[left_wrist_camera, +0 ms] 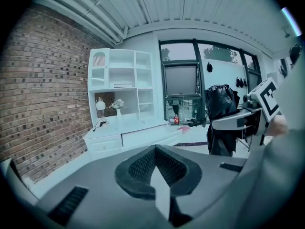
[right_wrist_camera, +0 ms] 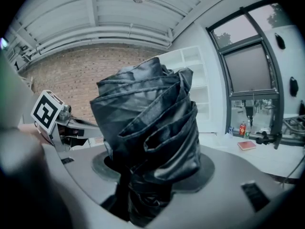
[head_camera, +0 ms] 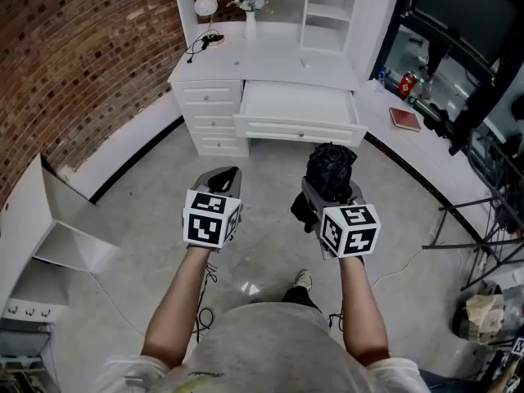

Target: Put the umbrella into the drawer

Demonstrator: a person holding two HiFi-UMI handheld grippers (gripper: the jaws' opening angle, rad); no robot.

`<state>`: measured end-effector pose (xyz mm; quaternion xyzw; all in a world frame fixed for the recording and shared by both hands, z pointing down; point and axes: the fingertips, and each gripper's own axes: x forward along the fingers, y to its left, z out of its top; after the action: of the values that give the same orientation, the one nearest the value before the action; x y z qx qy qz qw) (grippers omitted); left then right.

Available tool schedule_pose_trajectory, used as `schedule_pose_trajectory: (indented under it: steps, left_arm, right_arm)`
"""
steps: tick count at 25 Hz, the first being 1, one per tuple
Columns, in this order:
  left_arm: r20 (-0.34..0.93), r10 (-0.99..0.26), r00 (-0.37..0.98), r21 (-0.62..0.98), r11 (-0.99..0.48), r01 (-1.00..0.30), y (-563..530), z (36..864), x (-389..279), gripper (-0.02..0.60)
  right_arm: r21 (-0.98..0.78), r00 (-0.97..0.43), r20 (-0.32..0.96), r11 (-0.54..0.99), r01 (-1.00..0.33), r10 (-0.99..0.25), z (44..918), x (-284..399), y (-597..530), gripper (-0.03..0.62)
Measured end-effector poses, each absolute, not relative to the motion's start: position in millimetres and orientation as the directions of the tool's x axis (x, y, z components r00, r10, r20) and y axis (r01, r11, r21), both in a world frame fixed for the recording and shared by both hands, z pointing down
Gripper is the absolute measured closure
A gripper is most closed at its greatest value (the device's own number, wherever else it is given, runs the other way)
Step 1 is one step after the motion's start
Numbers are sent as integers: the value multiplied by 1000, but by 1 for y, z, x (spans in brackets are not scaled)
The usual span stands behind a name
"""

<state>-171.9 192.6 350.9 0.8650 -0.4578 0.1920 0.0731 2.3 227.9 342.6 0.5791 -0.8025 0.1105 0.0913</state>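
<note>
Right gripper point(head_camera: 329, 188) pinches the folded black umbrella point(head_camera: 330, 166), its long axis pointing straight ahead at the open drawer point(head_camera: 299, 105) of the desk point(head_camera: 270, 56); left gripper point(head_camera: 226, 174) seems pressed together, empty.

No word or number is readable. Cubes on the left gripper point(head_camera: 224, 174) and right gripper point(head_camera: 330, 188) show only black-and-white squares; the red can point(head_camera: 407, 83) perhaps bears print, too small.
</note>
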Motion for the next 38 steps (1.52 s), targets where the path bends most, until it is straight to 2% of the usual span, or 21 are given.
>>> schedule_pose_trajectory:
  steps: [24, 38]
  left_arm:
    - [460, -801, 382, -64, -459, -886, 100, 359, -73, 583]
    - [472, -815, 336, -82, -420, -904, 73, 366, -27, 584]
  right_arm:
    - [-115, -435, 302, 420, -900, -848, 353, 111, 110, 335]
    - [-120, -492, 312, 480, -869, -813, 364, 147, 76, 335]
